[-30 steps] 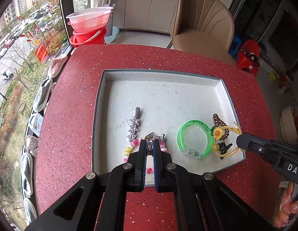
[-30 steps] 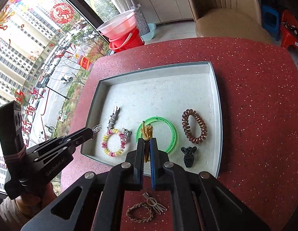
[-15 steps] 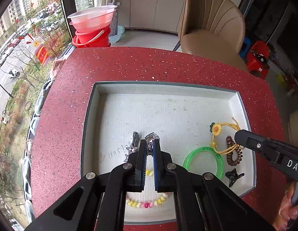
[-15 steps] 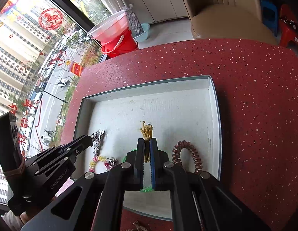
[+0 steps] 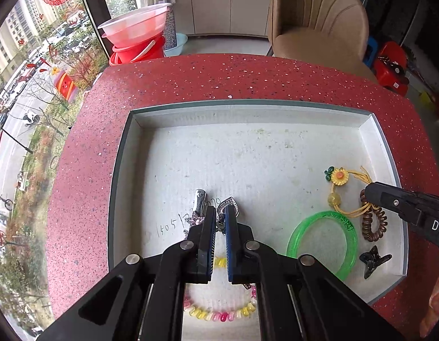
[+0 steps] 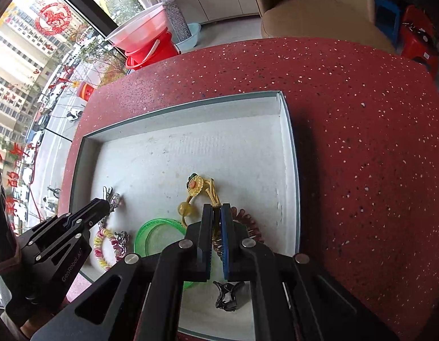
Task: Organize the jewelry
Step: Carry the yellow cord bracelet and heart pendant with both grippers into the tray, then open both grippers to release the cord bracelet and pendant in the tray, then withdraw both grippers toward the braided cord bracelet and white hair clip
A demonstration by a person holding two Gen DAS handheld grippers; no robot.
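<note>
A shallow white tray (image 5: 248, 113) (image 6: 287, 153) sits on the red speckled table. My left gripper (image 5: 220, 213) is shut on a silver pendant (image 5: 229, 203) over the tray floor, beside a silver star hair clip (image 5: 199, 201). My right gripper (image 6: 216, 209) is shut on the yellow sunflower hair tie (image 6: 195, 186) (image 5: 338, 176), held low at the tray's right side. A green bangle (image 5: 321, 241) (image 6: 155, 234), a brown coil hair tie (image 5: 372, 224), a black claw clip (image 5: 372, 261) (image 6: 228, 295) and a pink-yellow bead bracelet (image 5: 219, 315) (image 6: 106, 247) lie in the tray.
A tan chair (image 5: 319, 28) stands beyond the table's far edge. Red and pink buckets (image 5: 137, 39) sit on the floor by the window at the left. Red table surface (image 6: 361, 142) surrounds the tray.
Both grippers have moved forward over the tray, each carrying its item. The sunflower tie and the pendant now sit farther into the tray.
</note>
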